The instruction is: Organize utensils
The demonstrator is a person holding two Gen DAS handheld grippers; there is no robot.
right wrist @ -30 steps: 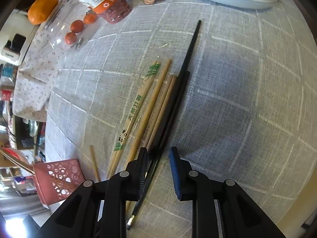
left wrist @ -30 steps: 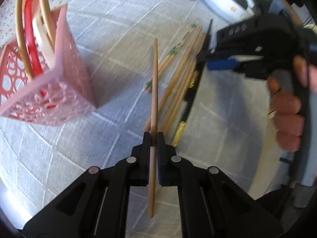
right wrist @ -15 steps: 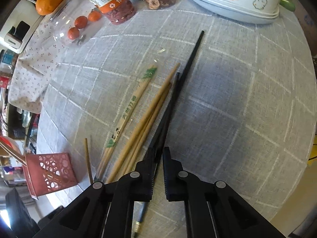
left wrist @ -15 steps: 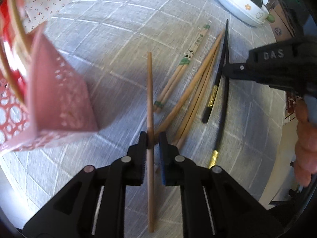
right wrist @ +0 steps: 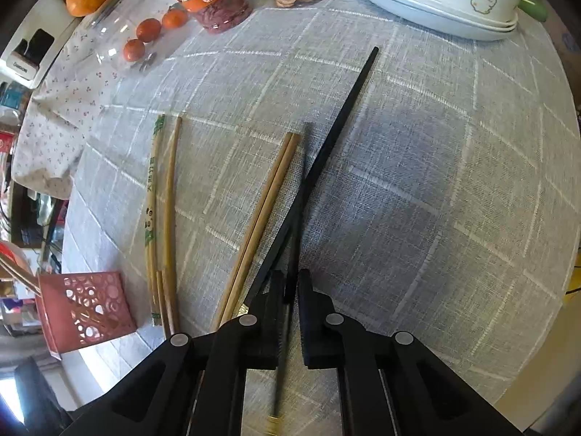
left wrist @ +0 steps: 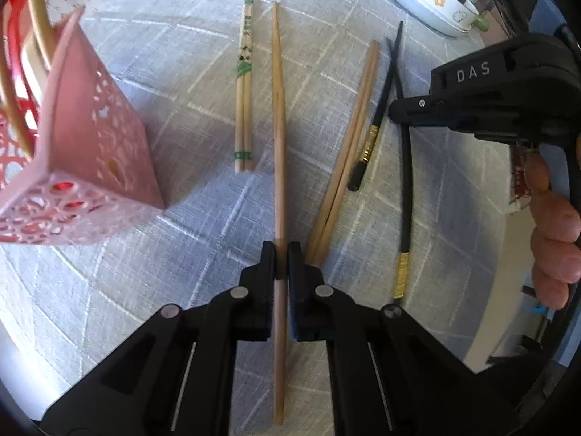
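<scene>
Both tongs pinch a chopstick each over the cloth-covered counter.

The left tongs clamp a plain wooden chopstick, the pink holder just to their left. The right tongs grip a black chopstick; bare cloth lies open on their right up to the counter edge. Only the right view shows the second black chopstick crossing it, the jars and the tomatoes; the left view shows the gold bands.
</scene>
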